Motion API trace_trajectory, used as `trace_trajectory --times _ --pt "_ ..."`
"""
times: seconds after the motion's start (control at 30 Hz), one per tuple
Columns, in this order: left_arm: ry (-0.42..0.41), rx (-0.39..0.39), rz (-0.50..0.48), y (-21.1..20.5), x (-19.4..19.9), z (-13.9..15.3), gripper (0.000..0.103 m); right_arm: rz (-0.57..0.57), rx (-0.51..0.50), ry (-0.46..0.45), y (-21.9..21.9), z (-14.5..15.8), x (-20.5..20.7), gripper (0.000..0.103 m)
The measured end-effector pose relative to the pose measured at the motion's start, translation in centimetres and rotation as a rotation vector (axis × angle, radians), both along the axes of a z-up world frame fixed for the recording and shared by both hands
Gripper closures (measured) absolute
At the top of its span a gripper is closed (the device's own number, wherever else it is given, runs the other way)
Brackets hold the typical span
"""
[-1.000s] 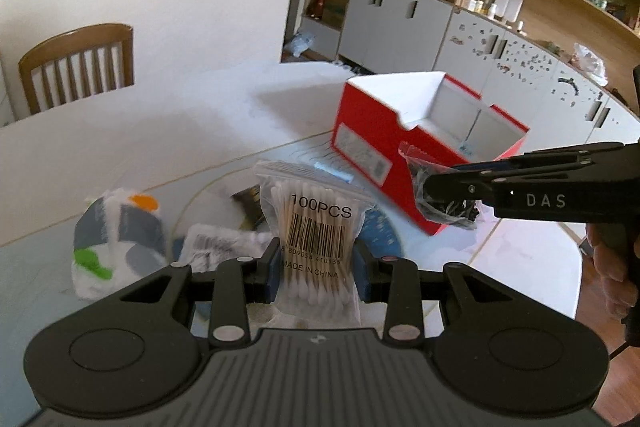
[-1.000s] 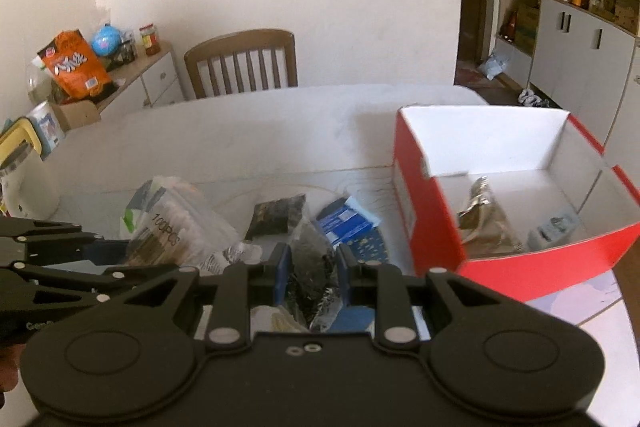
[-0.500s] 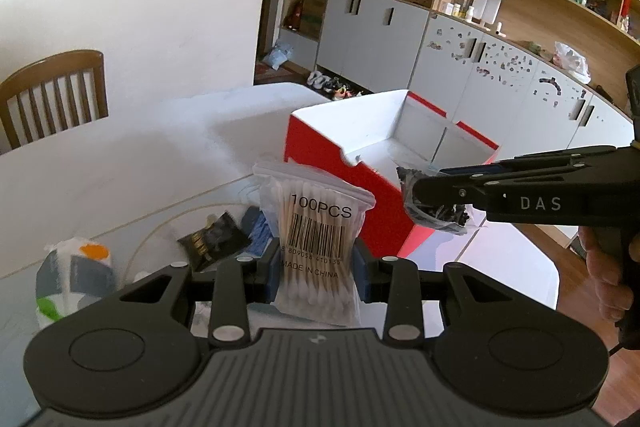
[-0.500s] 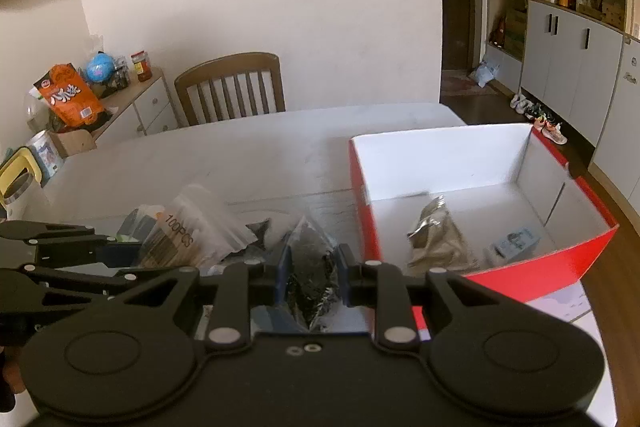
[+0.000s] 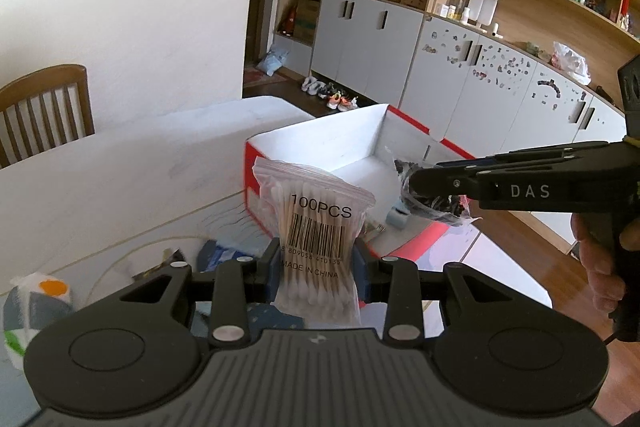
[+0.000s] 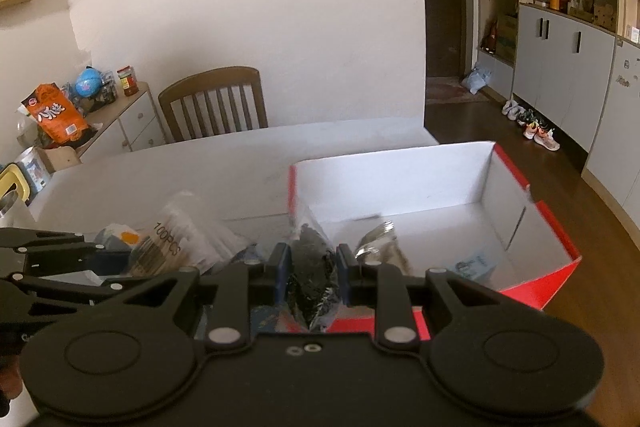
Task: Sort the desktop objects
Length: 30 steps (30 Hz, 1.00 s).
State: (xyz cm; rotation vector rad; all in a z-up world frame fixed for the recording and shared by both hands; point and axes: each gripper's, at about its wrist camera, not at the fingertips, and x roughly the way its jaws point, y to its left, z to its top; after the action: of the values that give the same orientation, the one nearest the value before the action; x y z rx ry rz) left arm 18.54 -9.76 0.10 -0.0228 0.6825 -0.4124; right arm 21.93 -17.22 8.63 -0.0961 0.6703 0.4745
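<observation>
Two grippers, one bag each. Left gripper [image 5: 316, 267] clamped on one clear zip bag of cotton swabs [image 5: 316, 227], bag upright, printed 100PCS with barcode, held in the air just short of the red box's near-left corner. Right gripper [image 6: 312, 275] clamped on one clear bag of dark small parts [image 6: 314, 267], held at the red box's near wall, bag top poking above the rim line. In the left wrist view the right gripper's tip and its bag sit over the box interior.

One red box [image 6: 540, 287], open top, white inside, lying on the white table [image 6: 200, 167] near the table's right edge. Inside the box: two items, one crumpled silvery packet [image 6: 380, 243] near the near-left wall, one small pale blue packet [image 6: 474, 263] right of it; far half of the box floor bare.

Left of the box on the table: one white wrapped pack with orange and green marks [image 5: 36, 303], one blue packet [image 5: 216, 255], one dark packet [image 5: 170, 259]. Beyond the box the tabletop is bare up to one wooden chair [image 6: 212, 103]. Wood floor right of the box.
</observation>
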Motion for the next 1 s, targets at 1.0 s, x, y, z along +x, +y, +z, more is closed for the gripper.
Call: trace_trajectory --times 1.0 --pt "0.087 0.115 -0.073 -11.3 8.5 -1.9 0.069 -0.012 0.002 0.086 -8.0 -2.8 9.5 0.079"
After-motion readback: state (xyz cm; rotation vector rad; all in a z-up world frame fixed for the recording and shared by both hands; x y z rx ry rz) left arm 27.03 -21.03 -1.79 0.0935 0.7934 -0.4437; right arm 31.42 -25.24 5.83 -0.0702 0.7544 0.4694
